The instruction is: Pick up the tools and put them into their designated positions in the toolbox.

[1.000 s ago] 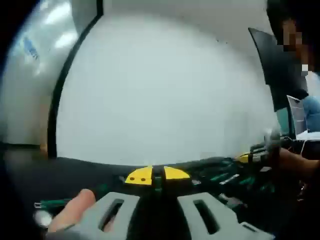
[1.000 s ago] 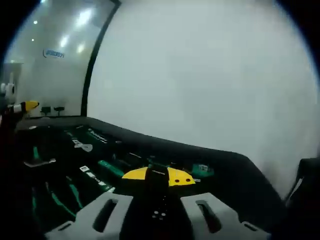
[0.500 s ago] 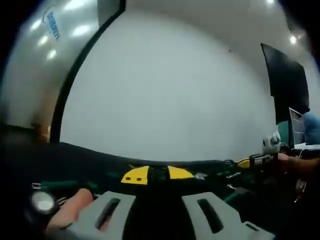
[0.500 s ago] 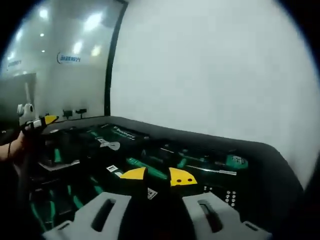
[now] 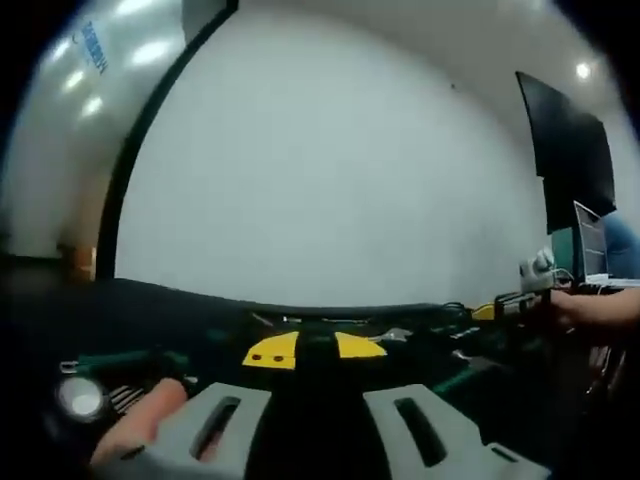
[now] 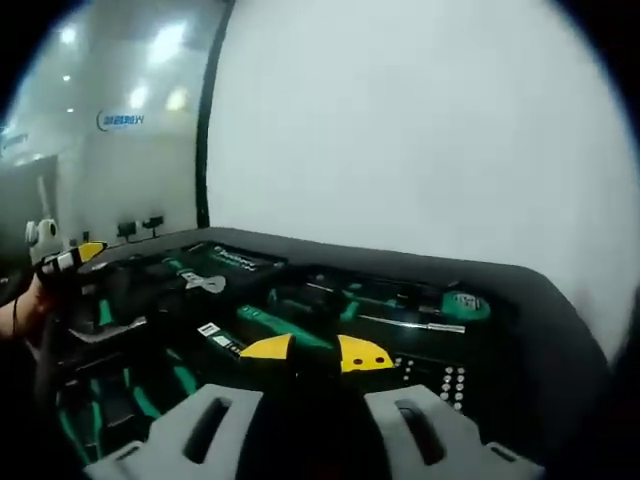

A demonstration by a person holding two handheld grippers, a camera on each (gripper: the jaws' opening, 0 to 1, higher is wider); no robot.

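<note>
Left gripper view: the left tool (image 5: 312, 349) is seen rising from the bottom edge, its yellow tips set close together with only a narrow dark gap between them; whether anything is clamped there cannot be told. The toolbox (image 5: 420, 335) is seen edge-on as a low dark band beyond the tips, with green-handled tools (image 5: 130, 360) lying to the left and more toward the right. A fingertip (image 5: 140, 425) is visible beside the tool's left jaw body, and a round metal part (image 5: 80, 398) lies just to its left. At the right edge, the right tool (image 5: 505, 305) is seen with a yellow tip, held by a hand (image 5: 590, 308). A white wall (image 5: 330, 170) and a dark monitor (image 5: 570, 150) are observed behind.

Right gripper view: the right tool (image 6: 315, 352) is seen over the open toolbox (image 6: 520, 290), its yellow tips nearly meeting, nothing visibly held. Green-handled screwdrivers (image 6: 275, 325) and a wrench (image 6: 205, 283) are seated in the black foam compartments; a round green piece (image 6: 465, 303) lies toward the right. At the left edge, the left tool (image 6: 70, 258) is noted, held above the box's left part.
</note>
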